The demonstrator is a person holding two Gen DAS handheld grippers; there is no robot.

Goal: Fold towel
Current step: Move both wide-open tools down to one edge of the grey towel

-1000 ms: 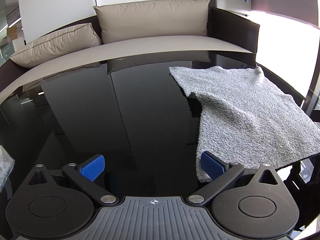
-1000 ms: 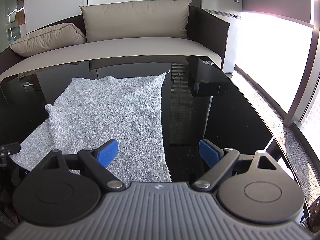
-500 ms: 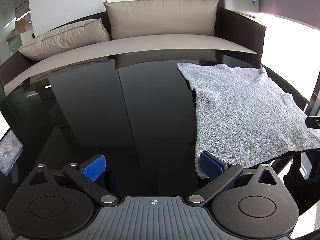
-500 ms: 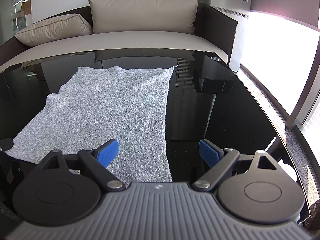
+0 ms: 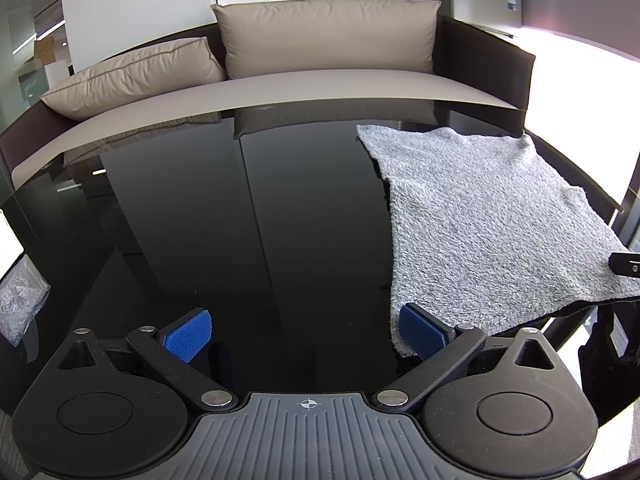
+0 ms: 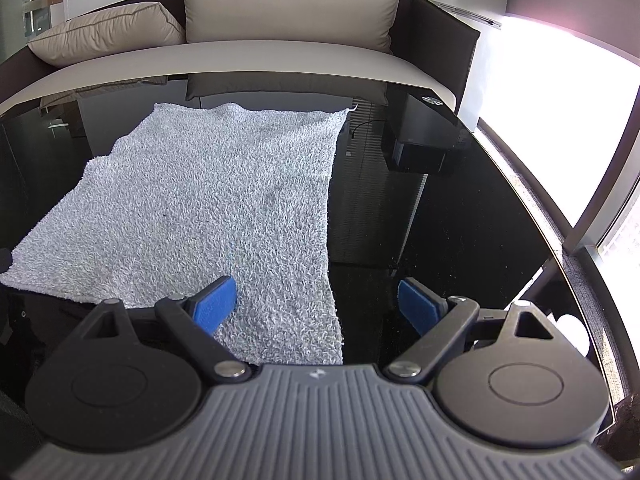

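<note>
A grey terry towel [image 5: 480, 224] lies spread flat on a glossy black table [image 5: 240, 220], its near edge hanging over the table's front edge. In the right wrist view the towel [image 6: 208, 208] fills the left half. My left gripper [image 5: 306, 334] is open and empty, its right pad at the towel's near left corner. My right gripper [image 6: 316, 308] is open and empty, straddling the towel's near right corner, left pad over the cloth, right pad over bare table.
A beige sofa [image 5: 320, 76] with cushions stands behind the table. A clear plastic bag [image 5: 20, 300] lies off the table's left edge. A black box [image 6: 416, 152] shows at the table's far right. A bright window [image 6: 560, 100] is on the right.
The towel's raised left fold has flattened out; it now lies smooth. Both grippers stayed open and shifted slightly back and up from the towel.
</note>
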